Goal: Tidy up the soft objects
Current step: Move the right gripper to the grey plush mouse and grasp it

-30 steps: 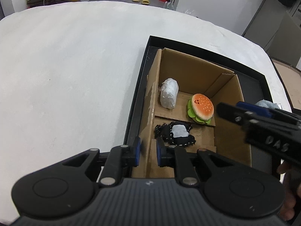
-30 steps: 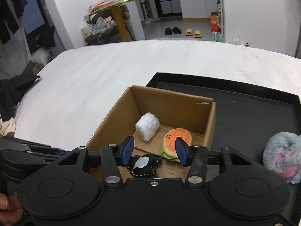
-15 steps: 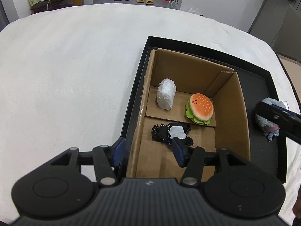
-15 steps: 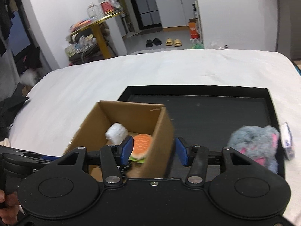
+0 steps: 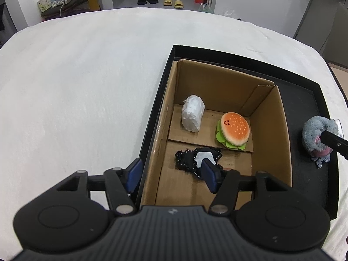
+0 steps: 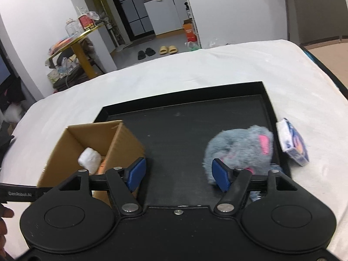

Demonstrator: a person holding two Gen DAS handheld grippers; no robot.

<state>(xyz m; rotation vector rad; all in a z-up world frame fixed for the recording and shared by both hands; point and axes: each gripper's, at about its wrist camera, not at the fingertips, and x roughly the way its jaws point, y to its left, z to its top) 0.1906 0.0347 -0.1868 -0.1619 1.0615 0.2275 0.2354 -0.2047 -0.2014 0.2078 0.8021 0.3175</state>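
Cardboard box [image 5: 280, 130] sits at left end of black tray [image 5: 304, 100], tray on white padded table [image 5: 76, 87]. Box holds three soft things: white wrapped bundle [image 5: 193, 116] at far left of its floor, burger plush [image 5: 233, 130] just right of it, black dotted fabric piece with white patch [image 5: 195, 157] nearer the camera, apart from the other two. Grey plush toy with pink ear [image 6: 241, 150] lies outside the box, on tray floor by tray's right rim, well apart from box. Small blue-and-white packet [image 6: 292, 144] on the table just past that rim.

Left gripper [image 5: 171, 174] hangs over box's near left corner, jaws spread, just been opening; left finger outside box wall, right finger [image 5: 209, 177] inside, over the black fabric; nothing pinched, contact with fabric unclear. Right gripper [image 6: 178, 170] over the tray, jaws spread, just been opening, only bare tray floor between them; its right finger [image 6: 220, 175] is in front of grey plush's near edge, whether touching cannot tell. In left wrist view, right gripper's tip overlaps the grey plush. Slippers [image 6: 167, 49] on floor beyond table.
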